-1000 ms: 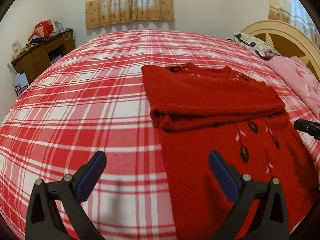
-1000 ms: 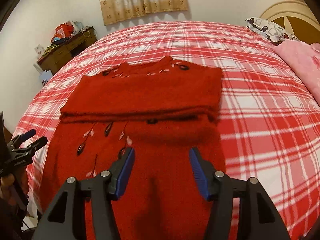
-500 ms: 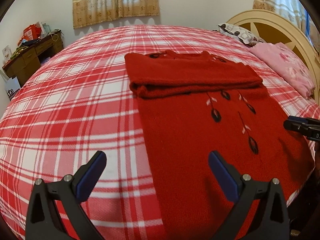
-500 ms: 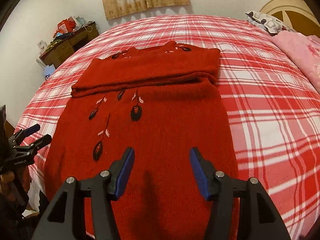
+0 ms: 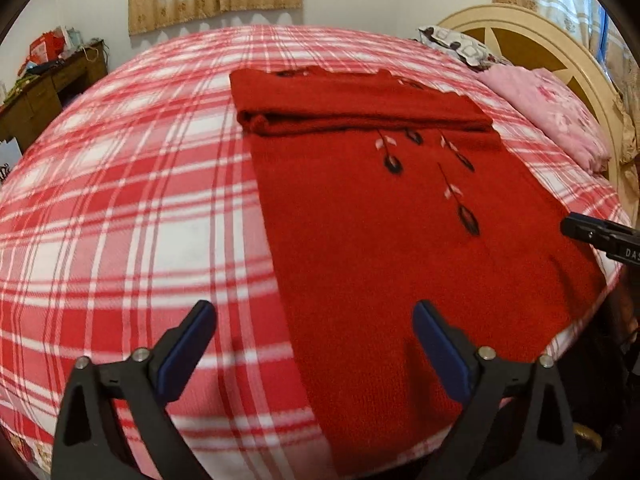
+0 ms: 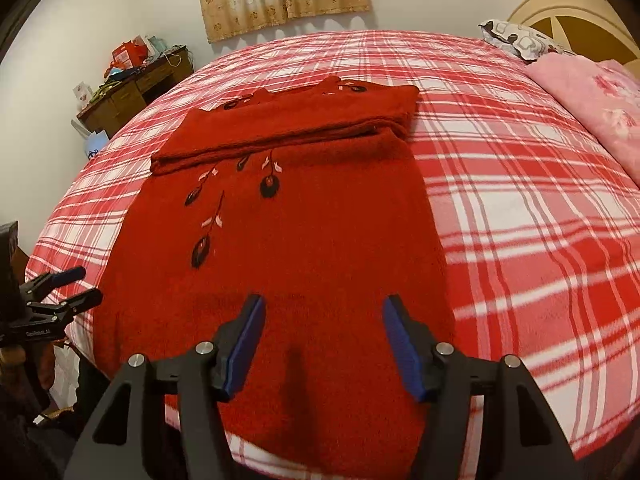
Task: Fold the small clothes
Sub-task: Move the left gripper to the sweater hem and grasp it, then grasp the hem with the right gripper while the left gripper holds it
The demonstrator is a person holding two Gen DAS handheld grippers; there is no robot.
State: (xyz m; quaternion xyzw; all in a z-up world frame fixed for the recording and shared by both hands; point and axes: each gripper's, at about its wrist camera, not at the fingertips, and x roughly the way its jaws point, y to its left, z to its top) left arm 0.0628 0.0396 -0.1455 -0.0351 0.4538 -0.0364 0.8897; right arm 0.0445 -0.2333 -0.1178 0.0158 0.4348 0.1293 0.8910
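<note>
A red knitted sweater (image 5: 380, 240) with black leaf embroidery lies flat on the red plaid bed (image 5: 140, 200), its top part folded down in a thick band across the far end. My left gripper (image 5: 314, 312) hovers over the sweater's left edge near the hem. Its jaws are wide and closing, and the pads touch nothing. My right gripper (image 6: 325, 304) hangs over the right part of the sweater (image 6: 288, 248) near the hem. Its jaws are opening and grip no cloth. Each view shows the other gripper at its side edge: left gripper (image 6: 86, 285), right gripper (image 5: 576, 229).
A pink blanket (image 5: 552, 120) and a patterned pillow (image 5: 456, 44) lie by the cream headboard (image 5: 560, 40) on the right. A cluttered wooden desk (image 6: 132, 88) stands past the bed's far left. The bed's near edge (image 6: 360, 456) falls away just beneath the hem.
Both grippers drew back along the sweater from the folded band toward the hem at the bed's near edge. The left jaws narrowed slightly and the right jaws widened slightly.
</note>
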